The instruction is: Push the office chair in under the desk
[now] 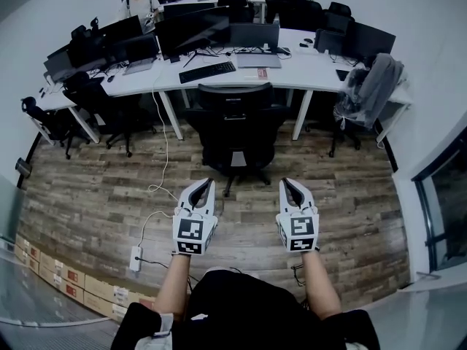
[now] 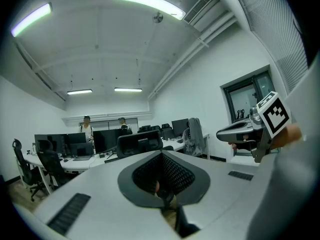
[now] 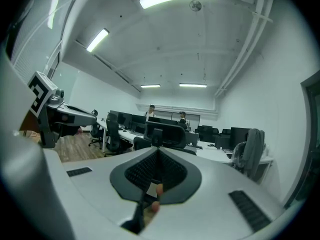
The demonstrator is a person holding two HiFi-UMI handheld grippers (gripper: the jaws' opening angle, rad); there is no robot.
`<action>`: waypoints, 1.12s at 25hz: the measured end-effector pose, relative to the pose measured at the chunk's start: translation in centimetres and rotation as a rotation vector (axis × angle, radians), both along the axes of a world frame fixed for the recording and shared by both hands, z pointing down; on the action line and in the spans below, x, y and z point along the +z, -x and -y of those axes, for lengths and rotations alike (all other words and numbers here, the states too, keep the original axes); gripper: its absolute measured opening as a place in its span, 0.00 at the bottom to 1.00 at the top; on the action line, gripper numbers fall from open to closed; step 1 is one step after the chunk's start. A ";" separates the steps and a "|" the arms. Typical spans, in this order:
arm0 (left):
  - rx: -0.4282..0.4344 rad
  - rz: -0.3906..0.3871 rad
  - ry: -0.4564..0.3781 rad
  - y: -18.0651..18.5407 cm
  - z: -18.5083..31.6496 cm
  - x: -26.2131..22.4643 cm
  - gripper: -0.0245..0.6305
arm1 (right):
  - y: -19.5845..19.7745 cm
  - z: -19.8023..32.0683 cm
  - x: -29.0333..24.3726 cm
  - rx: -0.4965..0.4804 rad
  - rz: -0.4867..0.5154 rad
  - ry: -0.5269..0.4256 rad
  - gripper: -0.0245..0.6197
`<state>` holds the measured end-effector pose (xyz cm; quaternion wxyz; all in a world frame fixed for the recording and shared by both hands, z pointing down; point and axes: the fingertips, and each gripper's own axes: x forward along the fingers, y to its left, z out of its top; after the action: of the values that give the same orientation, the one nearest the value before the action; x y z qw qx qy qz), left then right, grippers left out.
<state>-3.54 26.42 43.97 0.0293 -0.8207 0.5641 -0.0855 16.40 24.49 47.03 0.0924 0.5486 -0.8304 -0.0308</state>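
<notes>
Jaws closed and empty on both the left gripper (image 1: 203, 186) and right gripper (image 1: 290, 184); approach step: reach forward to the chair (image 1: 235, 122) backrest, push toward the table (image 1: 306, 68).

We see a floor (image 1: 95, 195) of matt wood planks. The surface (image 1: 310, 68) is smooth and white. The office chair (image 1: 235, 115) looks matt black. Our left tool (image 1: 207, 184) and right tool (image 1: 286, 184) are smooth grey plastic.
</notes>
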 end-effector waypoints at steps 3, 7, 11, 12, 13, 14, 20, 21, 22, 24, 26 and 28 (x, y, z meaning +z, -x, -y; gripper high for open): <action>-0.001 0.045 -0.009 -0.7 -0.7 0.9 0.06 | -0.6 -0.5 0.7 -0.010 0.001 0.006 0.08; 0.000 0.100 -0.030 -1.4 -1.0 0.9 0.06 | -1.2 -0.7 1.5 -0.019 -0.006 0.010 0.08; -0.015 0.099 -0.026 -1.4 -1.1 0.9 0.06 | -0.7 -1.1 2.1 -0.043 -0.023 0.019 0.08; -0.017 0.100 -0.025 -1.5 -1.0 1.0 0.06 | -0.7 -1.1 2.1 -0.045 -0.026 0.019 0.08; -0.019 0.101 -0.024 -1.5 -0.9 1.1 0.06 | -0.8 -1.0 2.1 -0.045 -0.028 0.018 0.08; -0.020 0.100 -0.024 -1.6 -0.8 1.1 0.06 | -0.9 -0.8 2.0 -0.043 -0.029 0.016 0.08; -0.030 0.073 -0.015 -0.9 1.2 1.6 0.06 | -0.6 0.8 1.7 -0.037 -0.034 0.009 0.08; -0.034 0.071 -0.011 -0.8 1.7 1.7 0.06 | -0.6 1.2 1.7 -0.036 -0.035 0.009 0.08; -0.038 0.070 -0.008 -0.6 2.1 1.8 0.06 | -0.5 1.6 1.6 -0.036 -0.036 0.008 0.08; -0.044 0.065 -0.006 -0.4 3.3 1.9 0.06 | -0.3 2.7 1.5 -0.036 -0.038 0.004 0.08; -0.044 0.059 -0.006 -0.1 4.6 2.0 0.06 | 0.1 4.0 1.5 -0.037 -0.042 -0.002 0.08; -0.044 0.058 -0.005 0.3 6.0 2.2 0.06 | 0.5 5.4 1.6 -0.036 -0.049 -0.005 0.08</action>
<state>-3.86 20.42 46.18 0.0460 -0.8053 0.5810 -0.1084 15.91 19.08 48.66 0.1107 0.5328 -0.8376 -0.0481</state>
